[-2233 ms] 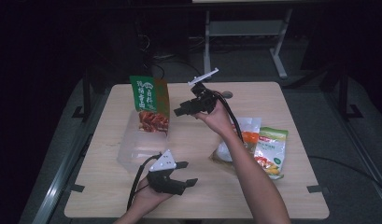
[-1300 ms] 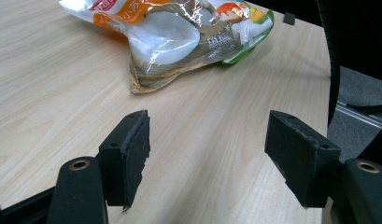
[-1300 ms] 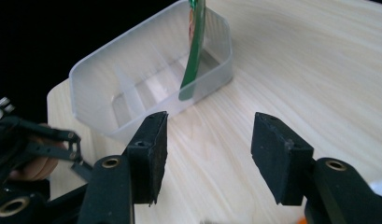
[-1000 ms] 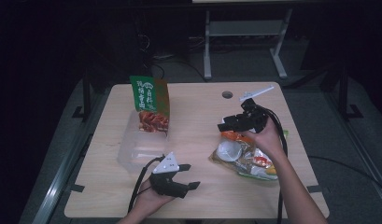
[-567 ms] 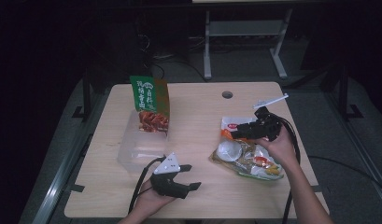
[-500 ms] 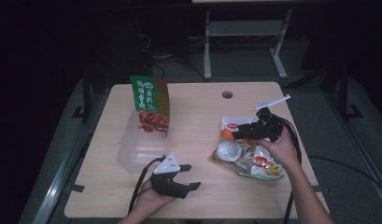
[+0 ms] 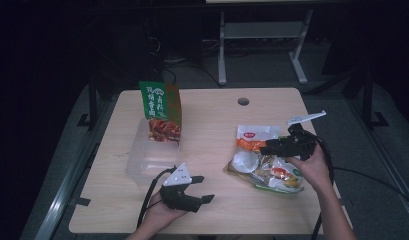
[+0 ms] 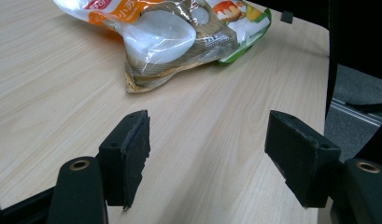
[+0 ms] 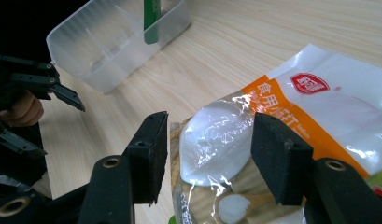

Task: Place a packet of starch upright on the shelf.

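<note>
High view: my right gripper (image 7: 270, 148) hovers open over the snack bags (image 7: 264, 165) right of the clear bin (image 7: 148, 159).

Left gripper view: left gripper (image 8: 205, 154) rests open, empty.

Right gripper view: jaws straddle the white bulge (image 9: 215, 140); next I judge lower, squeeze.

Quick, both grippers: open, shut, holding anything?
Left gripper: open, empty, over the table.
Right gripper: open, holding nothing, at the snack bags.

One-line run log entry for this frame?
left tongs: open, resting on table | right tongs: open, over snack bags, nothing gripped | green packet: upright in clear bin
</note>
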Tool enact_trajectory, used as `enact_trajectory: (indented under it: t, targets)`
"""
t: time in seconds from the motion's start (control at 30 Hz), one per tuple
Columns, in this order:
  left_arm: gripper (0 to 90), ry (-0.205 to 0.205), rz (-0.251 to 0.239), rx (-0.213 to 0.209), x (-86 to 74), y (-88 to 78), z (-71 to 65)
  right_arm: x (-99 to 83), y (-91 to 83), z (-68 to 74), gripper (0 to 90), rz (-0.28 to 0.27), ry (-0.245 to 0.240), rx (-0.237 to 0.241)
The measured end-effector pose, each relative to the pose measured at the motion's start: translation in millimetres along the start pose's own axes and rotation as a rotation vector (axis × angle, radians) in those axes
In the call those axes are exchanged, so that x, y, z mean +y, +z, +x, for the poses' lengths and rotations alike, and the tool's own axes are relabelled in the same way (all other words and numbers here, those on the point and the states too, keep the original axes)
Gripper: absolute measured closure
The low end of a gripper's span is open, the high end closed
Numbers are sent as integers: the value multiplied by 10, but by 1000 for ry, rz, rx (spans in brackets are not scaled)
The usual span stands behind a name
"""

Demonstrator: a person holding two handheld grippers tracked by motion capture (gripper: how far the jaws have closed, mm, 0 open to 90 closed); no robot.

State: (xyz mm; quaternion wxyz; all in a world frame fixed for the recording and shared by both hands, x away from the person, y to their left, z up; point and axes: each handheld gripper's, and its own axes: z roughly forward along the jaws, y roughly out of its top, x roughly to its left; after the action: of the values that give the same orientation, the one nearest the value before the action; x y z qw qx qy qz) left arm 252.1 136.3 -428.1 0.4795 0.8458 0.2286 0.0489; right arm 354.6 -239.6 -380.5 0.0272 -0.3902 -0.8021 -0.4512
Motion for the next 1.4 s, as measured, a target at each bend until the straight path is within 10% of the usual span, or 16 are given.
enact_trajectory:
  t: [1.4]
  targets:
    - [308,-9,15,-17,-1,57,12,-380,161,-387,604,-22,165,-192]
